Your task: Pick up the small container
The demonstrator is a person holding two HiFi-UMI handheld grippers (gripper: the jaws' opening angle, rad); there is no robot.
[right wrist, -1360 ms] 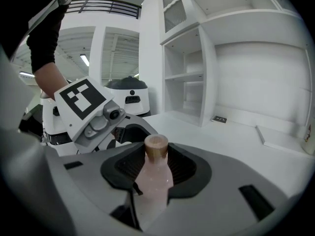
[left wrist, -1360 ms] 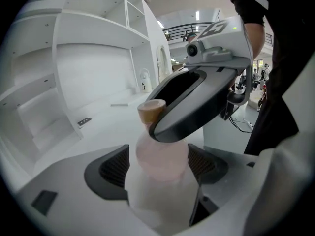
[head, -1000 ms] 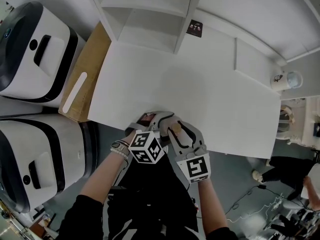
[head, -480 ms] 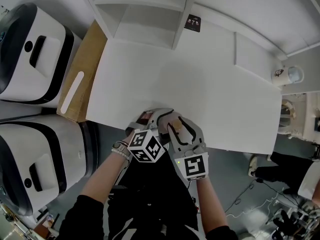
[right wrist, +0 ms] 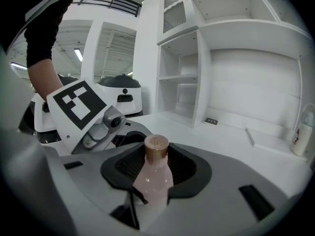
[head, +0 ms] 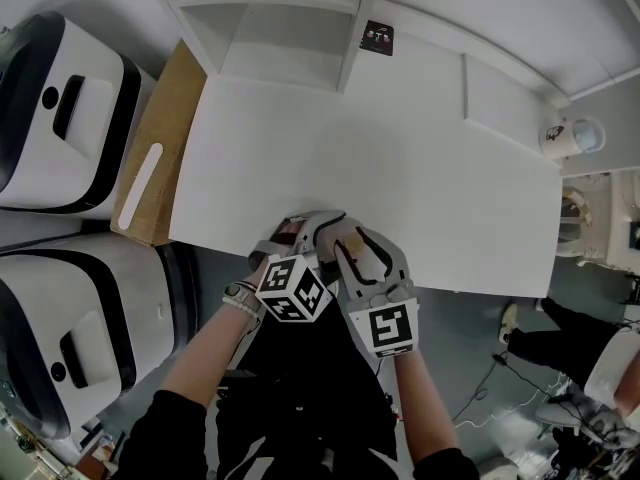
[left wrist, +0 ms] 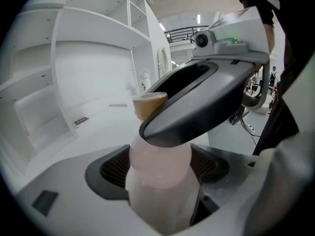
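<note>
The small container is a pale pink bottle (right wrist: 153, 180) with a brown cap (right wrist: 156, 147). It stands upright between the ribbed pads of my right gripper (right wrist: 156, 170), which is shut on it. The same bottle (left wrist: 160, 154) fills the gap between the pads of my left gripper (left wrist: 160, 167), also shut on its body. In the left gripper view, the right gripper's grey shell crosses over the bottle's neck and hides part of the cap (left wrist: 147, 104). From the head view, both grippers (head: 322, 240) meet at the front edge of the white table (head: 400, 168), and they hide most of the bottle.
A white shelf unit (head: 290, 18) stands at the table's back left. A paper cup (head: 560, 148) sits at the far right corner and a small black card (head: 376, 37) lies near the back. A wooden board (head: 160, 158) and two white machines (head: 60, 98) are at the left.
</note>
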